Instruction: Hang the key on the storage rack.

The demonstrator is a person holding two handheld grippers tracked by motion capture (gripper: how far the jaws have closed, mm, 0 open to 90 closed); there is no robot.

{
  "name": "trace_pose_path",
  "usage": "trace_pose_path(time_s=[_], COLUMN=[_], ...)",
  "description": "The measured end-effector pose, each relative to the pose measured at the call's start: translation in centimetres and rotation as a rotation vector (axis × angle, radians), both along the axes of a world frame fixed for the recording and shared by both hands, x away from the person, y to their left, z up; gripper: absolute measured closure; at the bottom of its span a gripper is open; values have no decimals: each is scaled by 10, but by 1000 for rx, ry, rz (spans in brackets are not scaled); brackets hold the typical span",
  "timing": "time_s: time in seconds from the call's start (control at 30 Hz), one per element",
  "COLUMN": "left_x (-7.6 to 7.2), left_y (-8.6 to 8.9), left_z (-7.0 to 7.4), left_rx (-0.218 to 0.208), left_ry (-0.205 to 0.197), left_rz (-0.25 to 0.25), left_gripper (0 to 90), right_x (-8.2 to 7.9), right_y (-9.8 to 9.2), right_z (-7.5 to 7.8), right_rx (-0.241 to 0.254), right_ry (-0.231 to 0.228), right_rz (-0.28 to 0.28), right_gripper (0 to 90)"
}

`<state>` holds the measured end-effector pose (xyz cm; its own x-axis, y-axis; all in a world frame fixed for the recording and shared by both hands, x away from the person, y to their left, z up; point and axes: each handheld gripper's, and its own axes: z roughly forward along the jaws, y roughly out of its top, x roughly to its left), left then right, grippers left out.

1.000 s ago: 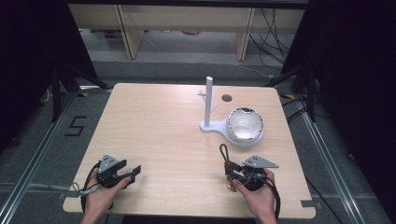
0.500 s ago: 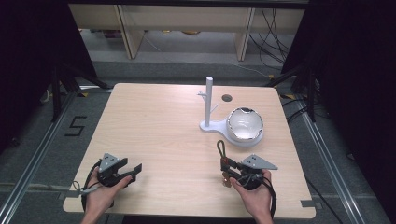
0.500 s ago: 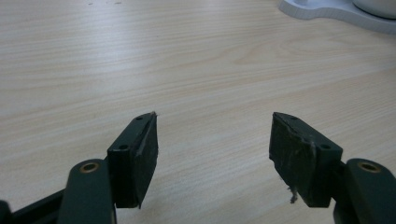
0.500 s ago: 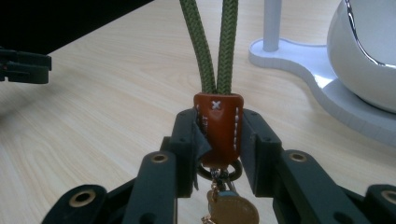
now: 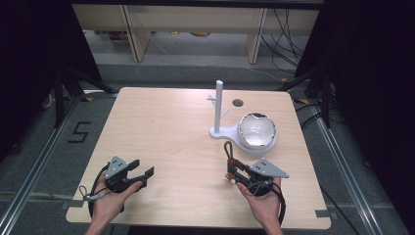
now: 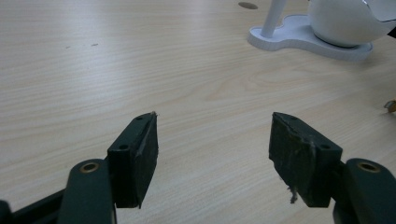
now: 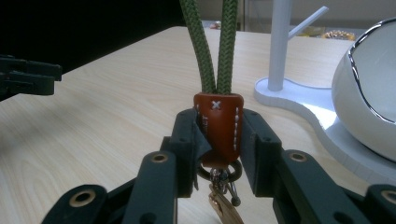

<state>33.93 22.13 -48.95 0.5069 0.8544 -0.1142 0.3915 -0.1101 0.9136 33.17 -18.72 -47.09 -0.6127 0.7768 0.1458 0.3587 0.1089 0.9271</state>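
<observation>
The keychain with a green cord loop, brown stitched leather tab and metal ring with key [image 7: 217,126] is clamped by its leather tab in the right gripper [image 5: 241,172], held just above the pale wooden table [image 5: 161,127], near side of the white stand with an upright post, side pegs and a round white bowl on its base [image 5: 219,110]. The cord loop stands upright above the jaws, the ring and key dangle below. The left gripper [image 5: 143,172] rests well to the left of that stand, its jaws spread apart with nothing between them. Judging by the pegs on the post, the step in hand is carrying the keychain toward the stand for hanging. The next move calls for lifting the loop to peg height and steering it over a peg without letting the cord fold.
</observation>
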Motion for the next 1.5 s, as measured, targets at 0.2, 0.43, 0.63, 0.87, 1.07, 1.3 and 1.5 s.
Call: trace_pose_path(time_s=[0.2,0.43,0.63,0.87,1.07,1.3,1.5], left_x=[2,4,5,9,12,15,16], left_y=[-4,-11,-24,-39,-46,-53,-63], left_z=[8,18,30,39,46,52,59], left_rx=[0,-20,-53,-61,-66,-70,-87], left_ry=[-17,-34,-34,-26,-33,-44,-45], left_rz=[-21,-38,-64,-88,-108,-128,-155], left_gripper=[327,326,327,326,326,327,327], right_x=[1,1,5,6,9,11,13], right_y=[2,7,10,15,21,25,30], right_z=[1,2,3,5,6,8,9], right_rx=[-15,0,-5,-6,14,12,8], right_ry=[-17,-24,-88,-95,-115,-129,-135], right_rz=[-9,5,-4,2,9,15,26], right_gripper=[693,693,693,693,693,693,693])
